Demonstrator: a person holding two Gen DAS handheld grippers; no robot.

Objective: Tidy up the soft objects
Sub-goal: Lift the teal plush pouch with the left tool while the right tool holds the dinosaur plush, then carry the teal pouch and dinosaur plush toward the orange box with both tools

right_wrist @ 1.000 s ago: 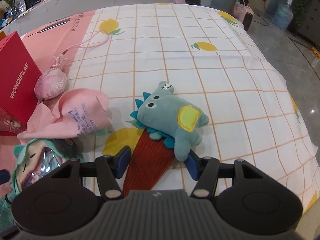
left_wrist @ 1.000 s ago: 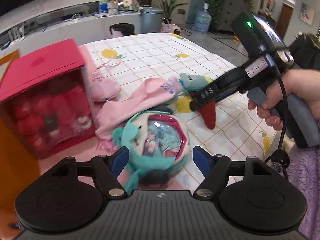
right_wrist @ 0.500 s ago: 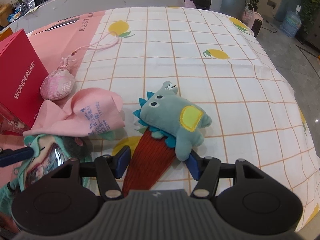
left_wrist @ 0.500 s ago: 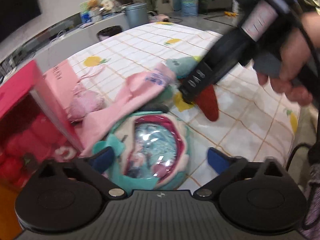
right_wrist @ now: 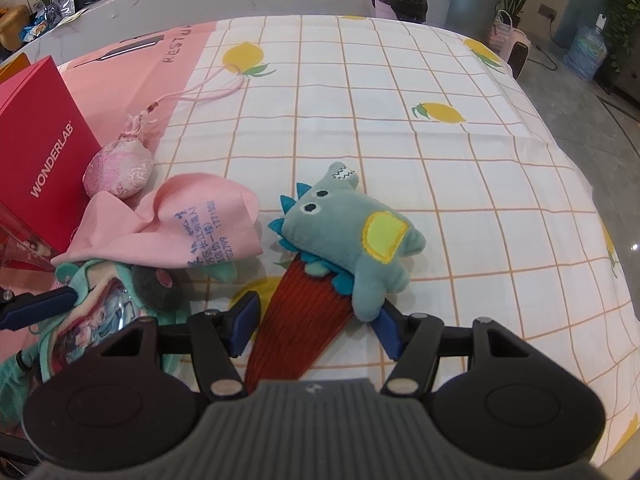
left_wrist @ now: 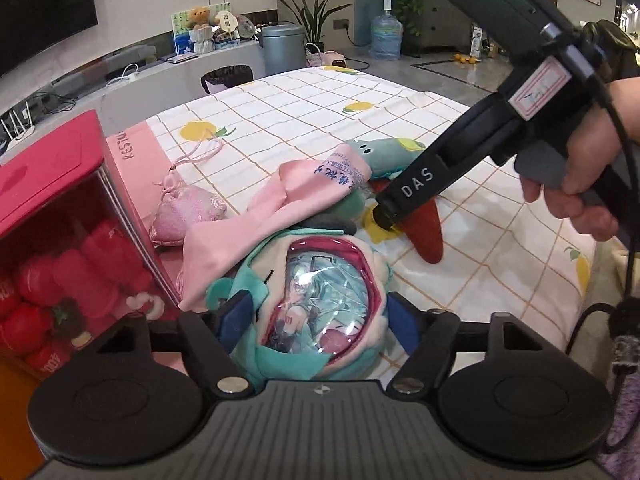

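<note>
Through my left wrist camera, my left gripper (left_wrist: 316,320) had its jaws apart, one blue pad on each side of the teal pouch (left_wrist: 320,304) but, as far as I could tell, not yet pressing it. The pouch lay on the worktop (left_wrist: 320,104) just beside the red box (left_wrist: 60,232), with the pink cloth (left_wrist: 280,208) draped over its far edge. I judged the pouch light and squashy at its plush rim, while its clear glossy window looked slick and apt to crumple. I thought the hold belonged across the padded sides, not on the window. The cloth seemed limp enough to drag along if the pouch were lifted. A pink sachet (left_wrist: 188,216) sat close behind, cord trailing away.

Through my right wrist camera, my right gripper (right_wrist: 316,320) was likewise spread, its jaws flanking the red cone (right_wrist: 296,316) near its narrow end without clamping it. The cone lay flat on the worktop, and the dinosaur (right_wrist: 352,240) rested on its wide end, touching it. The ribbed cone looked soft and grippy, so I expected it to flatten under the pads instead of slipping. The dinosaur, stuffed and very light, would likely tip off if the cone moved. I thought its plump body the surest place to take it. The pouch showed at the lower left, with a left pad beside it.
</note>
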